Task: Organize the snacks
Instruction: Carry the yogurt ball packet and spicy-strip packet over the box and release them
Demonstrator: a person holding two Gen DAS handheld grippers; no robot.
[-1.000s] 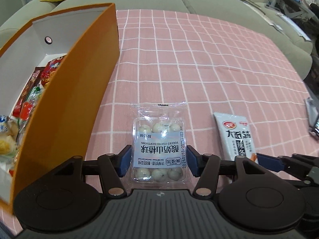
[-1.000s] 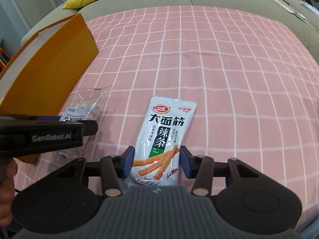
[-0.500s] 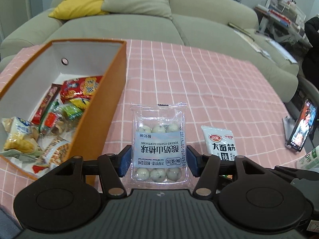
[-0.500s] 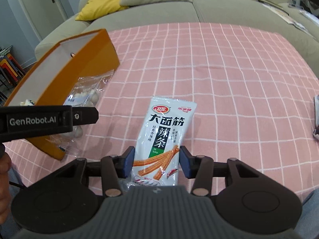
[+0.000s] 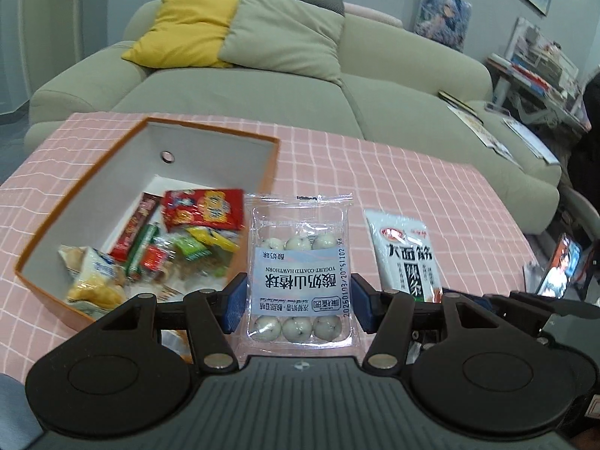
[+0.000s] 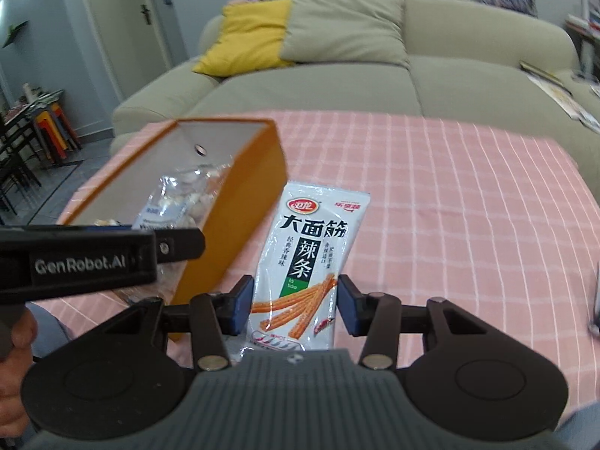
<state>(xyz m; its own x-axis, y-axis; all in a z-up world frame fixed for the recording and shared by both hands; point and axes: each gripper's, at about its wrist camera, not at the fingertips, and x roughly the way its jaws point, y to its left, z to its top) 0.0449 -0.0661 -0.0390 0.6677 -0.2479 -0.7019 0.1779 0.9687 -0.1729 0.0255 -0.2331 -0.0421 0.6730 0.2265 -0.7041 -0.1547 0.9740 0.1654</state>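
Holding one packet in each gripper, we have both snacks lifted clear of the pink checked tablecloth [image 6: 468, 202] and level with the orange box [image 5: 262, 172]. Our left gripper [image 5: 298, 305] is clamped on the clear pack of yogurt-coated hawthorn balls [image 5: 300, 262], blue pads pressing its two side edges near the lower end, so the pack's long axis runs straight ahead, away from the jaws. Our right gripper [image 6: 294, 309] grips the white spicy gluten strip packet [image 6: 311, 255] the same way, low on its sides, long axis pointing forward. What the coming move turns on is where the box lies: to the left of both packets, its open top showing wrappers piled inside. In the left wrist view the hawthorn pack overlaps the box's near right wall, so we judge our left hand the nearer one, needing only a short carry leftward over the rim. The strip packet hangs just beside the outer face of that wall. Both grippers tilt forward and down, side by side, the left gripper's body [image 6: 78, 262] crossing the right wrist view.
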